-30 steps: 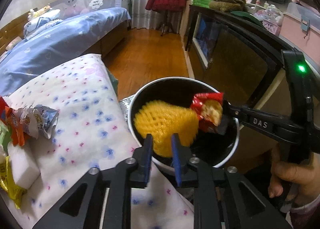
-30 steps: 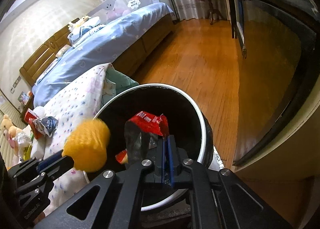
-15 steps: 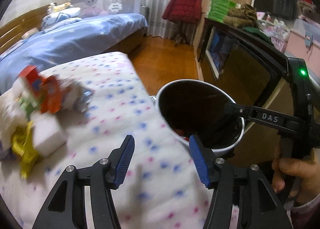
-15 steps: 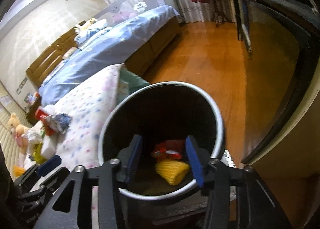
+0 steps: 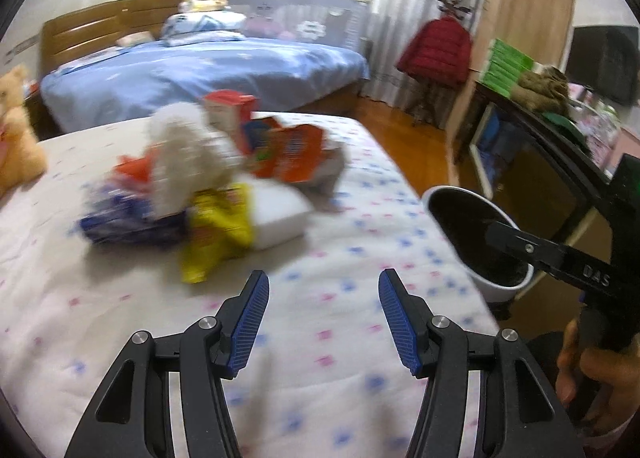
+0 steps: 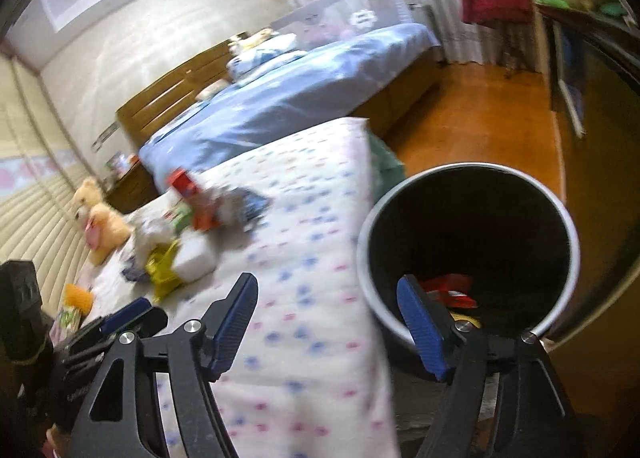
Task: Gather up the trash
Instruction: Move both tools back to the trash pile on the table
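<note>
A blurred pile of trash (image 5: 208, 185) lies on the spotted white bedspread (image 5: 328, 370): orange and red packets, a yellow wrapper (image 5: 216, 234), a white block (image 5: 280, 217) and white fluff. My left gripper (image 5: 323, 282) hangs open and empty over the bedspread, short of the pile. The black bin (image 6: 472, 167) with a white rim stands by the bed's edge and holds a red wrapper (image 6: 452, 290) and a bit of yellow net (image 6: 466, 318). My right gripper (image 6: 326, 286) sits by the bin's near rim, its jaws opening with nothing between them. The pile (image 6: 188, 225) shows there too.
A teddy bear (image 6: 102, 221) sits on the bed beyond the pile. Behind it is a bed with a blue cover (image 5: 200, 69). Wooden floor (image 6: 480, 125) runs past the bin to a dark cabinet (image 5: 532, 177) and a red coat (image 5: 438, 53) on a stand.
Both grippers let go of the yellow net and the red wrapper into the bin and opened. Both views swung left, from the bin toward the trash pile on the bed.
</note>
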Motion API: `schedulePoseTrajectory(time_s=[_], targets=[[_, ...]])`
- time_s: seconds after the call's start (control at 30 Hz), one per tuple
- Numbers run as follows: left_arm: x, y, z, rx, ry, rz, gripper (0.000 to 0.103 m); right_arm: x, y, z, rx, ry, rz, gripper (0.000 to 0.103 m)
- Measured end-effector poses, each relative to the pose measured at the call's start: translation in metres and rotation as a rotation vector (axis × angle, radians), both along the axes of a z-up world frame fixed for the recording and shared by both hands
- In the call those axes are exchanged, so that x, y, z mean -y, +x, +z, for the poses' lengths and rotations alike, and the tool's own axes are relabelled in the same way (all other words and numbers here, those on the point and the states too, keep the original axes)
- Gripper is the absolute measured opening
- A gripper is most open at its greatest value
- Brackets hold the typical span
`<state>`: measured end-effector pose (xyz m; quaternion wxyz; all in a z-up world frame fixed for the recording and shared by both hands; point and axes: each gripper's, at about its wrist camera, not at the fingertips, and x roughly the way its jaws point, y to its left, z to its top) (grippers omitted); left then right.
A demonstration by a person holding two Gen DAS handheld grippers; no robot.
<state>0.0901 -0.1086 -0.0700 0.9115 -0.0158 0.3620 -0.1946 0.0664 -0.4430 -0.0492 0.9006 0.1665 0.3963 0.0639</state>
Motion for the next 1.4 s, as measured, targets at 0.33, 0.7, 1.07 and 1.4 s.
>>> schedulePoseTrajectory(time_s=[0.33, 0.7, 1.07, 1.4], targets=[[-0.043, -0.049, 0.003, -0.015, -0.005, 0.159, 0.057, -0.059, 0.009, -0.01, -0.015, 0.003, 0.127, 0.074], [-0.04, -0.075, 0.015, -0.052, 0.027, 0.229, 0.057, -0.101, 0.025, -0.018, -0.023, -0.035, 0.203, 0.073], [-0.02, -0.054, 0.036, -0.079, 0.073, 0.172, 0.057, -0.131, 0.053, -0.025, -0.034, -0.057, 0.276, 0.063], [-0.004, -0.035, 0.033, -0.17, 0.025, 0.031, 0.055, -0.15, 0.081, -0.036, -0.054, -0.08, 0.339, 0.058]])
